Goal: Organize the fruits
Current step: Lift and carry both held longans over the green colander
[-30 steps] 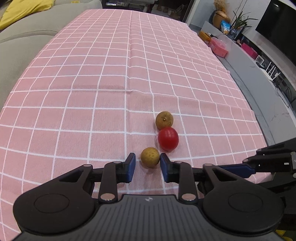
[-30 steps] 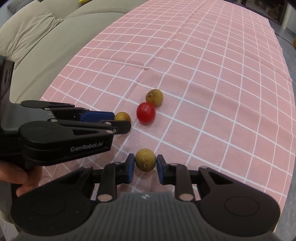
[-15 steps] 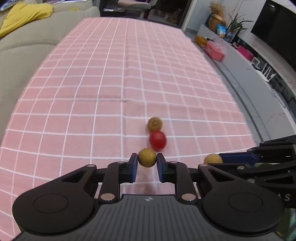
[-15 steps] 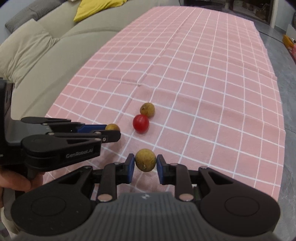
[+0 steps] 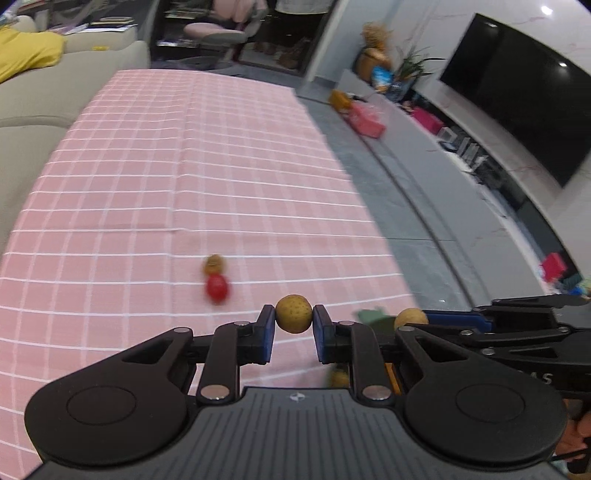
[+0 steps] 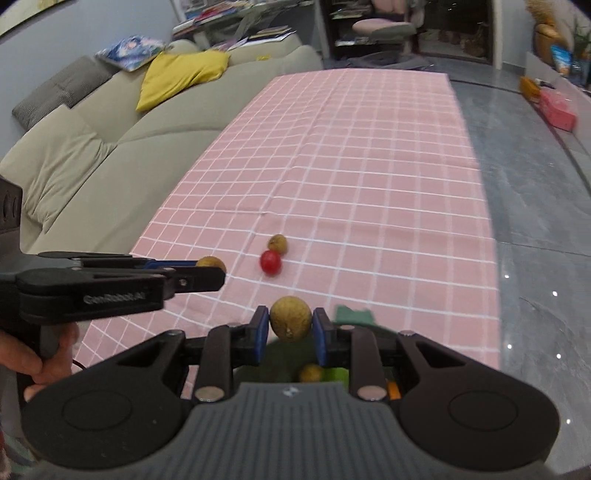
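Both claws are clamped on one longan each: left gripper (image 5: 294, 325) pinches a longan (image 5: 293, 314), right gripper (image 6: 289, 330) pinches another (image 6: 290, 323), both lifted off the pink checked tablecloth (image 6: 369, 206). They look light, with thin brittle shells, so pinch across the middle, gently. Farther out, one cherry tomato (image 6: 270, 262) touches a third longan (image 6: 278, 244).

The worktop is covered by a pink cloth with a white grid (image 6: 369, 155). Beside its left edge stands a beige fabric sofa (image 6: 110, 147) carrying a yellow cushion (image 6: 177, 74). To the right of the worktop lies a grey polished stone floor (image 6: 535, 221). Beyond that floor, a black flat television screen (image 5: 517, 103) hangs on a white wall. A pink-seated office chair (image 6: 384, 27) stands past the worktop's far end.
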